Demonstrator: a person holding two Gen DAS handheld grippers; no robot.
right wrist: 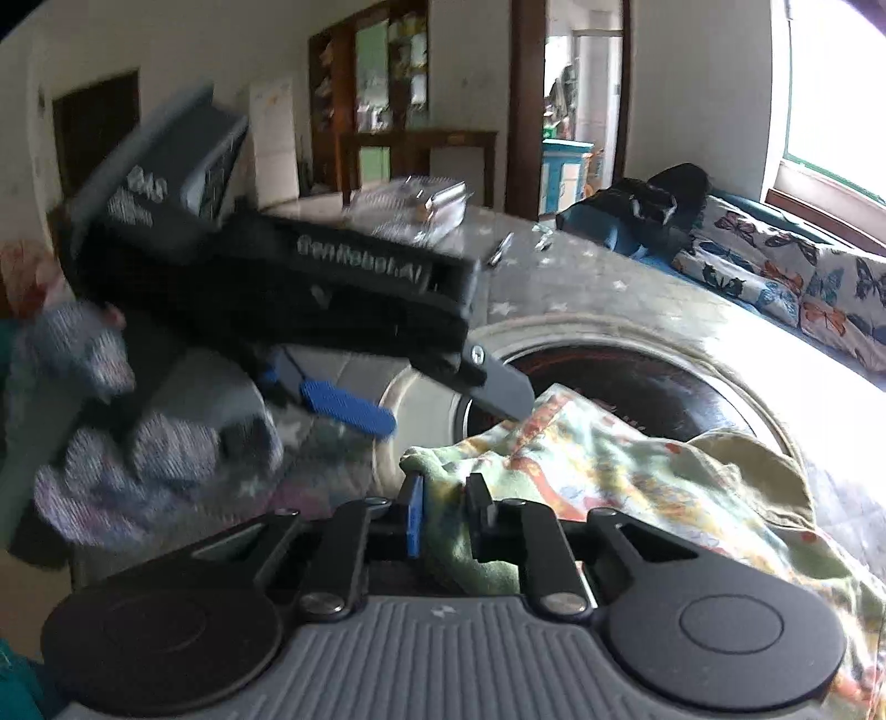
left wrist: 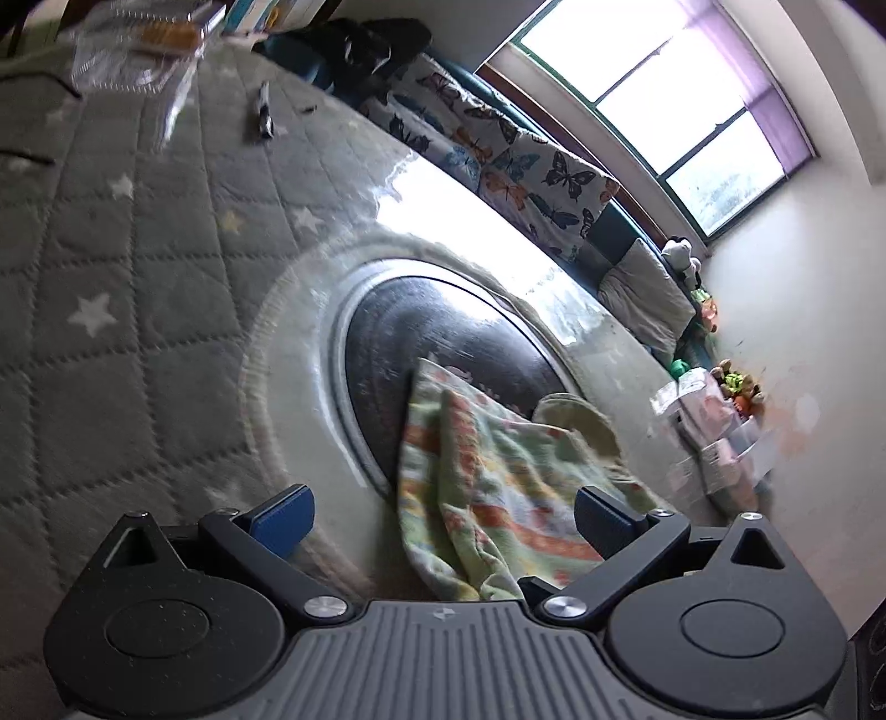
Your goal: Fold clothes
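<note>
One garment (right wrist: 603, 471), pale green with orange and blue bands, lies bunched on the tabletop (left wrist: 138, 266) over the edge of a dark round inset (left wrist: 443, 332). One corner of it sits pinched between the fingers of the right gripper (right wrist: 446, 515), which are drawn nearly together with the cloth squeezed between the blue pad and the black one. From the left wrist view the same garment (left wrist: 487, 487) hangs down between the fingers of the left gripper (left wrist: 443, 518), which stand wide apart and press on nothing; the cloth lies nearer the black right-hand finger.

Seen from the right wrist, the left gripper (right wrist: 437, 404) reaches in from the left, held by a hand in a speckled glove (right wrist: 138, 459). White lettering runs along its black body (blurred, though it looks like "GenRobot.AI"). More white print on the grey block behind it cannot be read.

Across the quilted, star-printed cover the tabletop is mostly bare to the left of the inset. At its far edge sit one clear plastic box (left wrist: 133, 50) and a small dark object (left wrist: 264, 113). Beyond that edge runs a bench with butterfly-print cushions (left wrist: 498, 160) under a window (left wrist: 664, 94). Several packages (left wrist: 714, 437) stand near the right-hand corner, against the wall.
</note>
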